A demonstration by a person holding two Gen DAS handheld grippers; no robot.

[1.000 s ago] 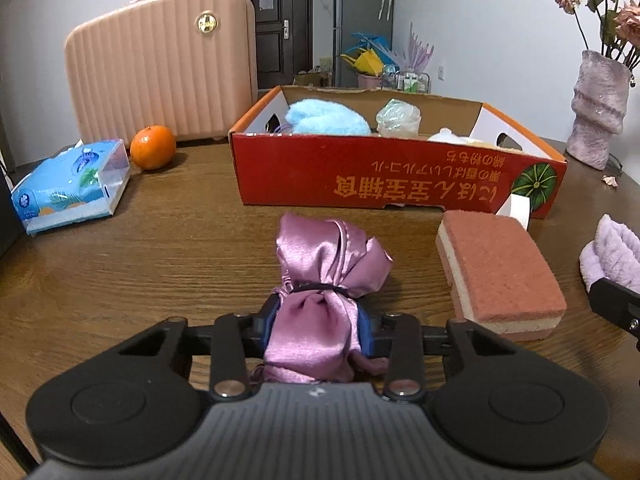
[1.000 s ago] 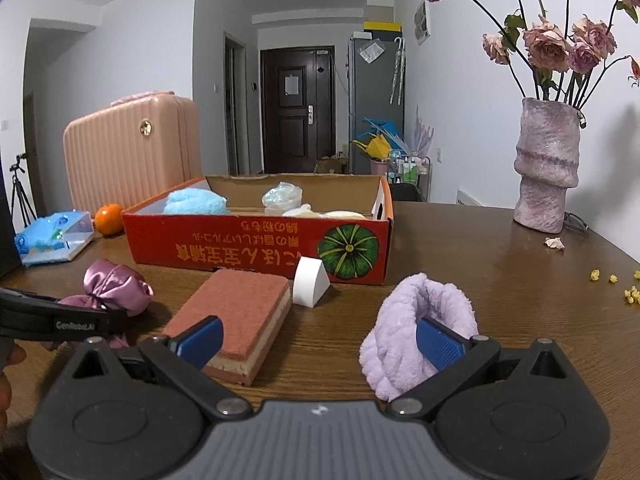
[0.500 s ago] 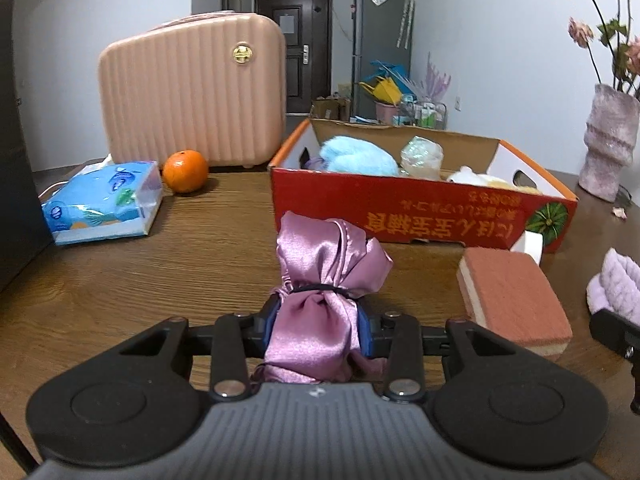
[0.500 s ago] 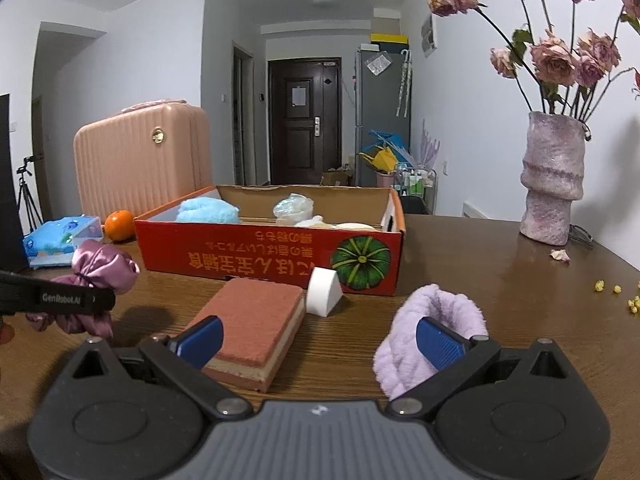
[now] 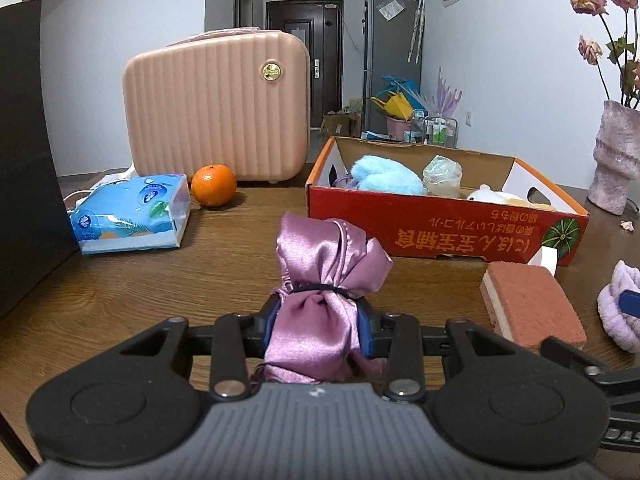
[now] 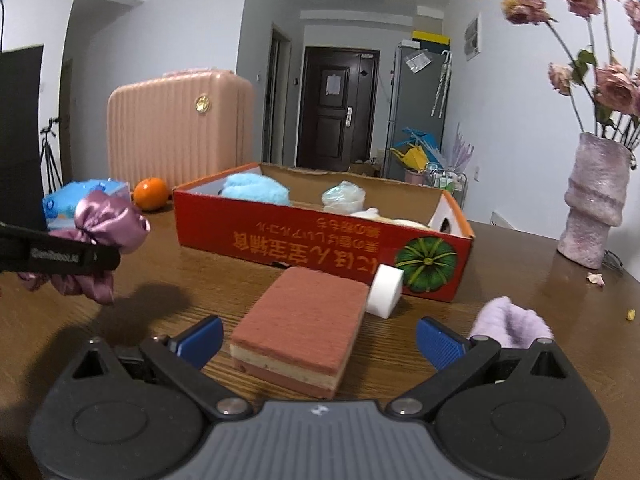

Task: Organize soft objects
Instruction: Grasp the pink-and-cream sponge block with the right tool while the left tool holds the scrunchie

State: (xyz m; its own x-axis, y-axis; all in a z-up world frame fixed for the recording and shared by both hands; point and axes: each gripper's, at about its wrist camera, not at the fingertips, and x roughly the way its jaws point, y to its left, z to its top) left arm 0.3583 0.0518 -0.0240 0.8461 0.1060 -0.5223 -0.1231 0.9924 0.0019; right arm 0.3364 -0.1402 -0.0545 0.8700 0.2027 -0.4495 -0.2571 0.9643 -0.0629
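Left gripper [image 5: 319, 326]: jaws narrow, clamped on the pink satin bundle [image 5: 320, 280], which is tied with a dark band. In the right wrist view the bundle is clear of the desk [image 5: 140, 280], with its shadow on the wood below.

Right gripper [image 6: 318, 338]: jaws wide, nothing between the pads. The brick-coloured sponge [image 6: 304, 330] lies flat on the desk in the gap ahead of them, not touching either finger. The lilac fluffy band [image 6: 510, 326] sits just beside the right finger, outside the jaws; contact can't be told.

The red cardboard box [image 5: 440, 226] stands on the desk beyond the sponge, open top, with a light blue plush [image 5: 386, 174], a clear crumpled bag [image 5: 442, 174] and a cream soft item [image 5: 496, 196] inside. A small white foam piece [image 6: 384, 290] lies against the box's front wall, touching the sponge's far corner.

Left of the box: an orange [image 5: 213, 184], a blue tissue pack [image 5: 132, 212], and a pink ribbed case [image 5: 218, 108] behind them. A vase [image 6: 596, 204] with dried roses stands at the right, well apart from the box.
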